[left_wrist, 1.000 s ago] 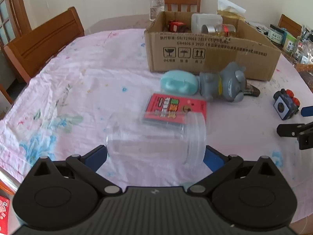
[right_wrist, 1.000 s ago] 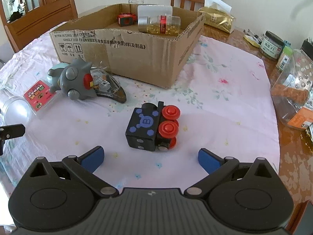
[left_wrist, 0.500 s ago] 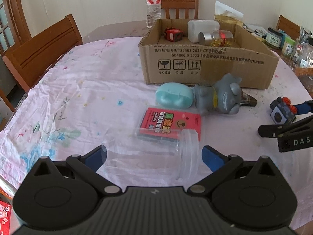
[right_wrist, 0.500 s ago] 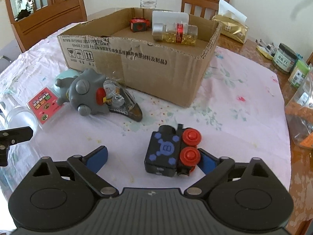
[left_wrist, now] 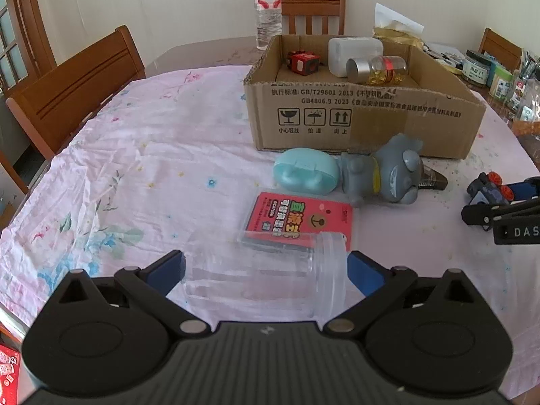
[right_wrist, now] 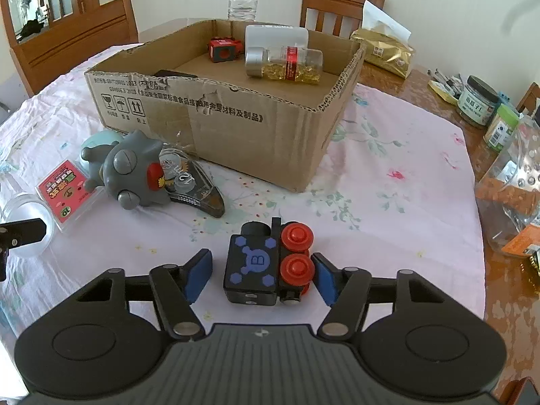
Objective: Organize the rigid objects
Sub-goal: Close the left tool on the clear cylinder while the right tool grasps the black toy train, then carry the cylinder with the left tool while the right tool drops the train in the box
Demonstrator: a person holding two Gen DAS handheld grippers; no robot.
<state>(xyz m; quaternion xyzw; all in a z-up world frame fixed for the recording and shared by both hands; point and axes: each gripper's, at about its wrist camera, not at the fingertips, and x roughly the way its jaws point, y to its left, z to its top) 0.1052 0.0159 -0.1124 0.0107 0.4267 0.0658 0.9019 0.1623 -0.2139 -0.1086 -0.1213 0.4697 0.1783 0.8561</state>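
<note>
Low in the right wrist frame, the right gripper (right_wrist: 261, 275) is closing its blue pads around the black toy train with red wheels (right_wrist: 268, 265); the right pad looks about touching the wheels, the left pad is just short of the body. In the left wrist view, the left gripper (left_wrist: 266, 275) clamps the clear plastic jar (left_wrist: 266, 275) lying sideways, end to end. The open brown cardboard box (right_wrist: 236, 125) sits centre frame on the pink floral tablecloth (left_wrist: 152, 168).
</note>
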